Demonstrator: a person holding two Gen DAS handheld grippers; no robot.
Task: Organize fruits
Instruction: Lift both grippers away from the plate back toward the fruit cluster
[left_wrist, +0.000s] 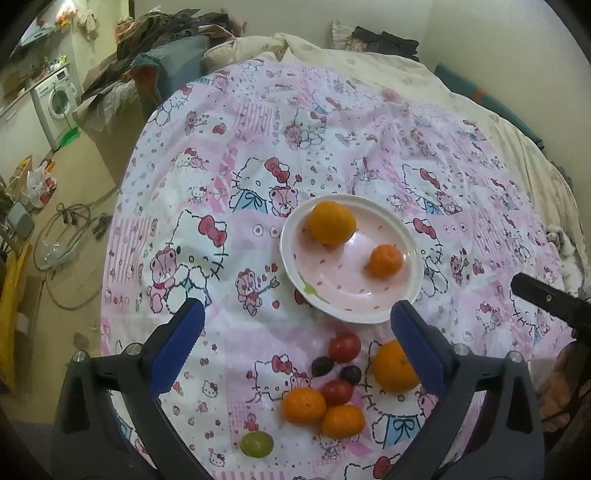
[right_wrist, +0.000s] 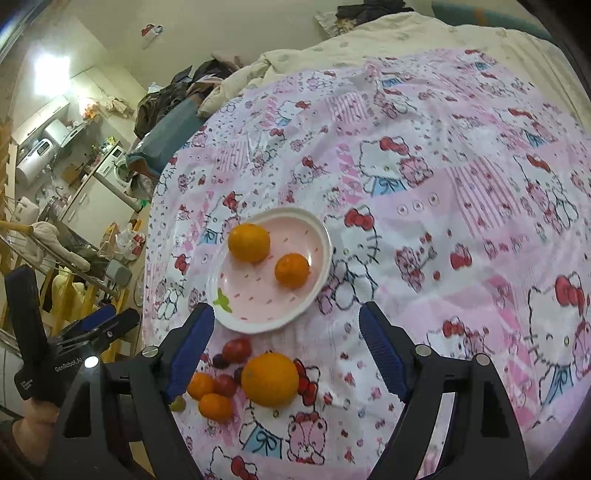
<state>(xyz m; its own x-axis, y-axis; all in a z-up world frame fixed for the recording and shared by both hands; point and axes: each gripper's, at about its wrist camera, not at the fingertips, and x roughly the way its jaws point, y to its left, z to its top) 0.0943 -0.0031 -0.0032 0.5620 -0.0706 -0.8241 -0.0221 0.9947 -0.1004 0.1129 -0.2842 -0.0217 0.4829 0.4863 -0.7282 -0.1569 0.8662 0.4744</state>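
Two fruits sit on the pink plate already — a big orange and a mandarin — the rest lie loose on the bed just in front of it: large orange, tomatoes, mandarins, dark grapes, one green grape. Left gripper and right gripper both hover with jaws wide apart, holding nothing. Looks mid-transfer — next move is probably right gripper dropping onto the large orange, closing gently so it doesn't roll.

Pink speckled plate with white rim; pink-white cartoon-cat sheet.
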